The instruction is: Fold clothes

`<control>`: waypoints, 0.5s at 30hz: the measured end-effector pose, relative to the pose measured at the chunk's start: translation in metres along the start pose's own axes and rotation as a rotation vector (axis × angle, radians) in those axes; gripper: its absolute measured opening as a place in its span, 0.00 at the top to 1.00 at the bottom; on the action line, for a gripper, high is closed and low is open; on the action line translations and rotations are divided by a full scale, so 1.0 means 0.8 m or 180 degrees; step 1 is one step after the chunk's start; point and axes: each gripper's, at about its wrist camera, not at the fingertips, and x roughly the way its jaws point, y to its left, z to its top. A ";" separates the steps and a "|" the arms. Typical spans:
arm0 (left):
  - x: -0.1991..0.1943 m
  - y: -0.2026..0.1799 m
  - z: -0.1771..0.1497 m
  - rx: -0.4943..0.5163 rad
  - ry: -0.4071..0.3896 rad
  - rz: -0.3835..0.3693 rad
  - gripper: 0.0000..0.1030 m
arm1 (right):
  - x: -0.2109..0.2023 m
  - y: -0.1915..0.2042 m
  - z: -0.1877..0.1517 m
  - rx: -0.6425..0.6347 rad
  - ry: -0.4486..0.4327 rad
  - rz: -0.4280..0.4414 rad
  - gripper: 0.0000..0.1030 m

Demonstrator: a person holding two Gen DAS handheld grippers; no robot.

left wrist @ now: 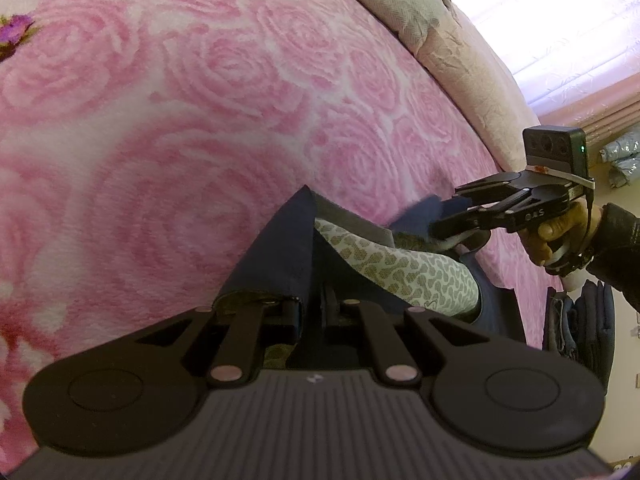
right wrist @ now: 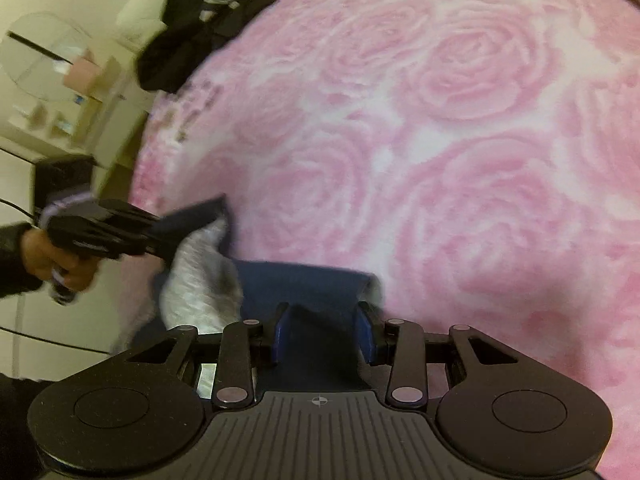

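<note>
Garment (left wrist: 404,268), navy outside with a pale patterned lining, lying partly lifted near the edge of a pink rose-patterned blanket (left wrist: 180,120). Left gripper (left wrist: 310,312): jaws pressed together, pinching a navy fold that rises to a peak above the fingers. Right gripper (right wrist: 324,334): blue pads partly spread, navy cloth lying between them; whether the pads press on it cannot be told. Each gripper is held by a hand (left wrist: 552,236) in a dark sleeve (left wrist: 616,240). Beige pillow (left wrist: 460,64) along the blanket's far side; dark clothing pile (right wrist: 208,12) off the blanket's corner, blurred.
</note>
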 end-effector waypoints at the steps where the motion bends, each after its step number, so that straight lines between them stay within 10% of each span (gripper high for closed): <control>1: 0.000 0.000 0.000 0.0004 -0.0001 -0.0002 0.95 | 0.001 0.001 0.001 0.0006 0.0013 0.0102 0.63; 7: 0.001 0.000 -0.003 0.0023 -0.0020 -0.0038 0.94 | 0.020 -0.011 -0.005 0.0167 0.0193 0.0559 0.63; 13: -0.005 0.001 -0.005 -0.0169 -0.0085 -0.0171 0.82 | 0.014 -0.020 -0.013 0.0526 -0.0228 0.0939 0.64; 15: -0.006 0.000 -0.006 -0.0203 -0.0099 -0.0178 0.81 | 0.004 -0.019 -0.014 0.0621 -0.0431 0.0990 0.82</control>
